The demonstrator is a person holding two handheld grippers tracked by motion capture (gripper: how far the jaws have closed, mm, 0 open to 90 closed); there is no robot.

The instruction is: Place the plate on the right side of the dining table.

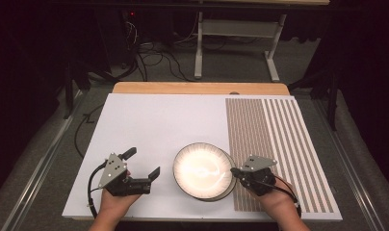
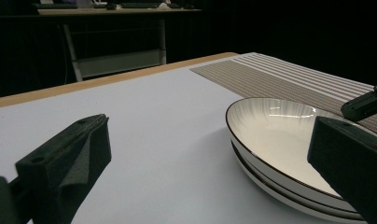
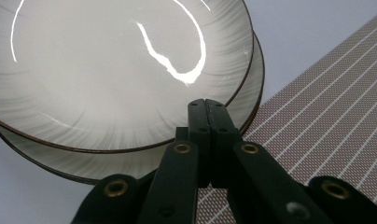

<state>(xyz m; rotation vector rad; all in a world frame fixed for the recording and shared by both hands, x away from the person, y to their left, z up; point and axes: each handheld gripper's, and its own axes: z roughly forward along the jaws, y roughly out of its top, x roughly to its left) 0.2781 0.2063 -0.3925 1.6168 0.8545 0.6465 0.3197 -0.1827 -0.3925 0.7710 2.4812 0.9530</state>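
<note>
My right gripper (image 1: 237, 172) is pinched closed over the rim of the top glossy, ribbed plate (image 1: 202, 169), stacked mid-tabletop (image 1: 149, 120); my left gripper (image 1: 143, 165) gapes wide, empty, beside it.

We see left claw (image 2: 214, 172) jaws wide apart, one low left, other low right, nothing between them but bare white desk (image 2: 144, 121). Stacked plates (image 2: 275, 140) sit at right, white with dark rims, upper one nested in lower. Our right jaw overlaps their near edge; contact unclear. Striped mat (image 2: 289, 74) lies behind plates. Tip of other claw (image 2: 364, 105) pokes in above plates' far rim.
</note>
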